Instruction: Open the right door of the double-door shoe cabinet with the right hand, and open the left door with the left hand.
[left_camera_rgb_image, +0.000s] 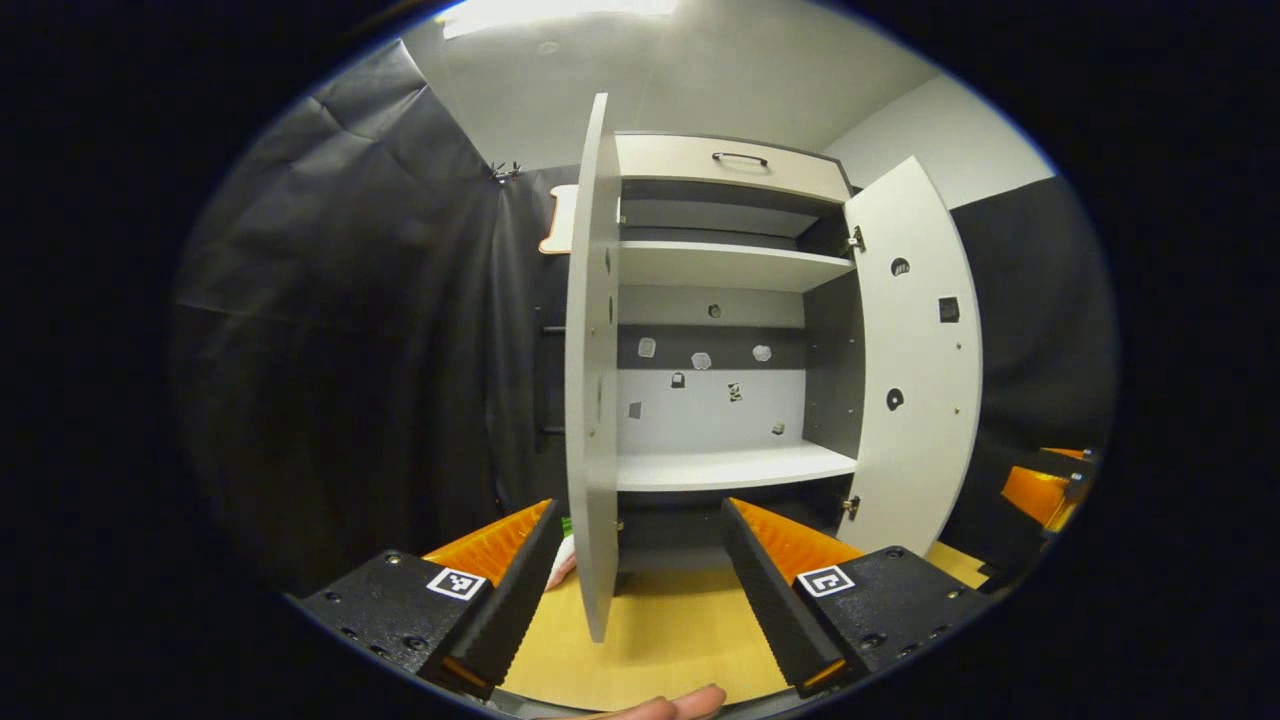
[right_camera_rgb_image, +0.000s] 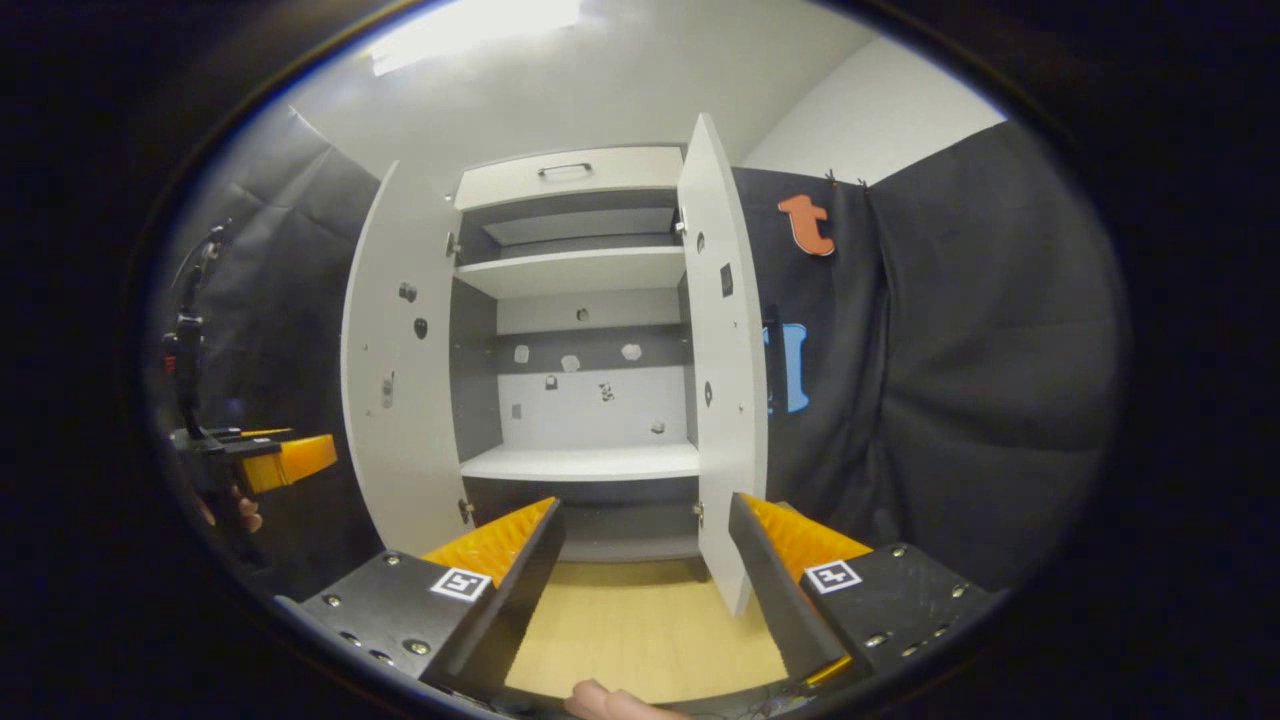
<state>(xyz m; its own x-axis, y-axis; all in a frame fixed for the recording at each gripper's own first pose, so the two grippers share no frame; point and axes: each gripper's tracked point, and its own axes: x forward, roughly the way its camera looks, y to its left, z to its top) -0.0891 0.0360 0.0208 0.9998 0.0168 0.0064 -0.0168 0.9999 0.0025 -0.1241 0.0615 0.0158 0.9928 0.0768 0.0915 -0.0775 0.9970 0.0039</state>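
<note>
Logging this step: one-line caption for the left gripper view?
Open left tool facing the shoe cabinet, both doors swung open.

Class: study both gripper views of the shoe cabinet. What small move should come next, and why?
Probably draw both grippers straight back. The left door and right door already stand wide open, baring the shelves. The left gripper and right gripper are open, gripping nothing.

Recording booth; black cloth walls (right_camera_rgb_image: 960, 350), lone cabinet (right_camera_rgb_image: 580, 300).
</note>
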